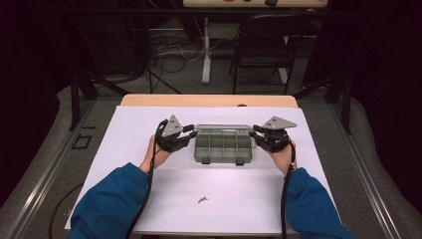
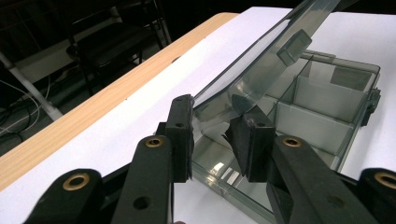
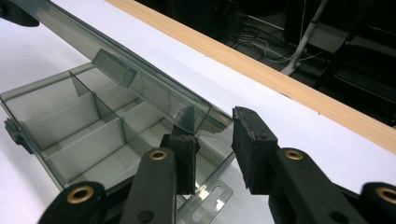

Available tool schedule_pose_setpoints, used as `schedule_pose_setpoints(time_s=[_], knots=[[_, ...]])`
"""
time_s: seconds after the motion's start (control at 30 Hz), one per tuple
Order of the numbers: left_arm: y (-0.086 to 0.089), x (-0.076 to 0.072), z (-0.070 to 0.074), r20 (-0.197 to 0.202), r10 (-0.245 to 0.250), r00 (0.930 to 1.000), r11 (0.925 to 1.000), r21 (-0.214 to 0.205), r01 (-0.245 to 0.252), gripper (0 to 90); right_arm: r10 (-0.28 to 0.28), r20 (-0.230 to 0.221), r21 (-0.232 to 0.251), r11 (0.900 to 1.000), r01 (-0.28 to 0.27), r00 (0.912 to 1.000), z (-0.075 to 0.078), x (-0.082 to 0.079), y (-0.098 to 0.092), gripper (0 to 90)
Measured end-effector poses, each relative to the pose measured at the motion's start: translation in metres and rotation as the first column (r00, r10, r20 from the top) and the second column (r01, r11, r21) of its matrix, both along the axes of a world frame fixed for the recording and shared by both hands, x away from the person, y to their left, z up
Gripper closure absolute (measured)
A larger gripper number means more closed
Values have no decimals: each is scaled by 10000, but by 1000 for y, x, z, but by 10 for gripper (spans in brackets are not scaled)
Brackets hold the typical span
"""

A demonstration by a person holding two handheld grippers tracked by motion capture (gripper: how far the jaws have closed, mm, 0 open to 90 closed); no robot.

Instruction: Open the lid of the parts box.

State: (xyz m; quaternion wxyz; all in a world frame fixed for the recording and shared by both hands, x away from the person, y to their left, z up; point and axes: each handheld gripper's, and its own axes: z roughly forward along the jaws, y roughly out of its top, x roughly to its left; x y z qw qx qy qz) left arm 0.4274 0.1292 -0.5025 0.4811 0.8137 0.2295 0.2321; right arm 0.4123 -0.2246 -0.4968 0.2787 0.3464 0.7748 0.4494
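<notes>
A clear grey plastic compartment box [image 1: 221, 149] sits mid-table on a white sheet, its dividers bare and its hinged lid [image 1: 221, 127] lifted partway. My left gripper [image 1: 190, 134] is at the box's left end. In the left gripper view its pads [image 2: 212, 126] clamp the lid's [image 2: 261, 60] corner above the box [image 2: 322, 112]. My right gripper [image 1: 255, 133] is at the right end. In the right gripper view its pads [image 3: 212, 135] hold the lid's [image 3: 140, 79] other corner over the compartments [image 3: 70, 126].
The white sheet [image 1: 149, 199] covers most of a wooden table [image 1: 209, 100]. A small scrap [image 1: 202, 199] lies on the sheet near the front. Beyond the table stand a dark folding chair [image 1: 261, 45] and a white table leg [image 1: 206, 50].
</notes>
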Motion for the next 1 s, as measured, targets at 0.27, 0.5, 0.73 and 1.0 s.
schedule_pose_setpoints(time_s=[0.27, 0.5, 0.73, 1.0], knots=[[0, 5, 3, -140, 4, 9999, 9999, -148, -6, 714, -180, -175, 51, 9998, 181, 9997, 5, 5, 1, 726], [1, 8, 6, -156, 56, 9999, 9999, -87, -57, 730, -199, -132, 108, 9997, 200, 9997, 4, 7, 0, 731], [2, 13, 9, -370, 0, 9993, 9998, -196, -8, 739, -219, -204, 163, 9996, 223, 9996, 7, 10, 0, 743], [4, 21, 14, -731, -175, 9972, 9995, -267, 156, 743, -324, -165, 67, 9994, 325, 9993, 10, 14, 1, 758]])
